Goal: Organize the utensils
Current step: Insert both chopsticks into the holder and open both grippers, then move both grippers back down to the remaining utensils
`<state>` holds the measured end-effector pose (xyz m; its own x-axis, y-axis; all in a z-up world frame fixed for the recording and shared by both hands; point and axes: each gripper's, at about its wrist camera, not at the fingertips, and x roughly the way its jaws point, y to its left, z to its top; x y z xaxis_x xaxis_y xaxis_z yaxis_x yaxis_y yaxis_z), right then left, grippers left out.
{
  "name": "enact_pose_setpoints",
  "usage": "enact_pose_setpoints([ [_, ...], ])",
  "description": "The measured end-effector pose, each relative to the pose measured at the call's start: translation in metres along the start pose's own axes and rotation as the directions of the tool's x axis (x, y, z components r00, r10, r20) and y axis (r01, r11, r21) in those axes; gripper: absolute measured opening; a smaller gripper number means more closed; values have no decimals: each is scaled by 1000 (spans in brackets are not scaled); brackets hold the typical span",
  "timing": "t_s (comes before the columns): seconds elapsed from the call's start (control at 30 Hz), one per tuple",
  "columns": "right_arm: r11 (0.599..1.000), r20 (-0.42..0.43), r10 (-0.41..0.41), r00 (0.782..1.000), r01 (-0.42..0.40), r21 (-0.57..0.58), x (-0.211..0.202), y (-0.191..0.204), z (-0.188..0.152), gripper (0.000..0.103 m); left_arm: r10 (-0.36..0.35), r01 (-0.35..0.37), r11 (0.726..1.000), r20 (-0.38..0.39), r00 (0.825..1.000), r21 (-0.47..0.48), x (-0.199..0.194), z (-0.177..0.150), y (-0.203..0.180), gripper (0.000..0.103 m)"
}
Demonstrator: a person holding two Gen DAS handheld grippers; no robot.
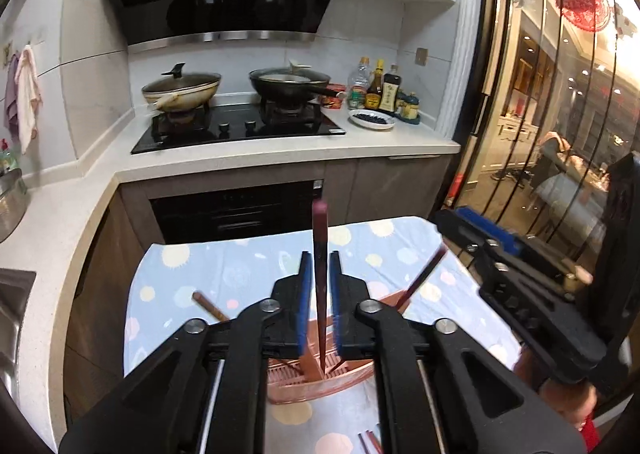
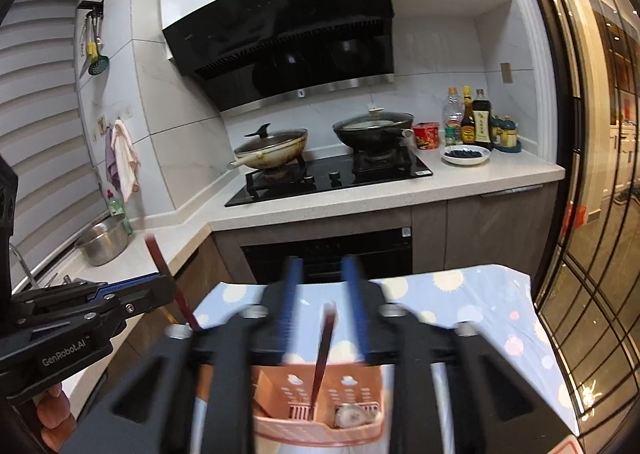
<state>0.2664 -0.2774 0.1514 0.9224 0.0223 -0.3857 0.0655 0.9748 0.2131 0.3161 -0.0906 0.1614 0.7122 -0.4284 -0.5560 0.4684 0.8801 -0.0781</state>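
The left gripper [image 1: 320, 286], black with blue pads, has its jaws slightly parted around a dark red wooden chopstick [image 1: 320, 254]. The stick stands nearly upright between the pads with a thin gap on each side, so it looks released rather than pinched. Its lower end sits inside a pink slotted plastic utensil basket [image 1: 320, 378] at six o'clock from the pads.

The right gripper [image 2: 324, 302], blurred, is open wide. A second dark red chopstick [image 2: 323, 358] leans loose between its jaws, with its tip in the same basket [image 2: 352, 386]. A white ceramic spoon [image 2: 352, 416] lies in the compartment at four o'clock from that stick.

The basket rests on a pale blue cloth with round spots [image 1: 224, 274]. Another brown chopstick [image 1: 208, 306] lies on the cloth at nine o'clock from the left pads.

These sticks are probably light, stiff and smooth, likely to slip or tip. The thick upper end is likely the best place to hold one.

The left gripper's body reads "GenRobot.AI" [image 2: 64, 358]. The black range hood [image 2: 288, 38] at twelve o'clock carries a sticker reading "19". The bottle labels are too small to read.
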Motion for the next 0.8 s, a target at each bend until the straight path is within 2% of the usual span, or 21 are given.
enact_pose_setpoints([
  [0.03, 1000, 20, -6, 1000, 6, 14, -8, -5, -5, 62, 27, -27, 1000, 6, 1000, -12, -2, -7, 1, 59],
  [0.07, 1000, 38, -13, 999, 12, 22, -16, -8, -10, 64, 51, -50, 998, 27, 998, -25, -6, -13, 4, 80],
  [0.17, 999, 52, -38, 998, 38, 9, -44, -18, -24, 64, 115, -113, 993, 57, 992, -39, -21, -37, 12, 81],
  [0.3, 998, 29, -57, 998, 57, 6, -77, -29, -51, 64, 104, -102, 989, 7, 995, -110, -33, -73, 32, 83],
  [0.4, 998, -26, -63, 998, 63, 4, -95, -35, -78, 64, 137, -140, 982, -26, 990, -126, -43, -107, 36, 90],
  [0.57, 995, -128, -95, 987, 93, -24, -122, -37, -138, 64, 185, -195, 976, -103, 977, -99, -52, -168, 34, 90],
  [0.7, 989, -195, -144, 970, 135, -58, -139, -34, -185, 64, 183, -204, 973, -184, 966, -107, -56, -216, 28, 90],
  [0.8, 992, -267, -126, 956, 121, -34, -149, -35, -220, 62, 172, -200, 974, -233, 957, -106, -59, -247, 20, 90],
])
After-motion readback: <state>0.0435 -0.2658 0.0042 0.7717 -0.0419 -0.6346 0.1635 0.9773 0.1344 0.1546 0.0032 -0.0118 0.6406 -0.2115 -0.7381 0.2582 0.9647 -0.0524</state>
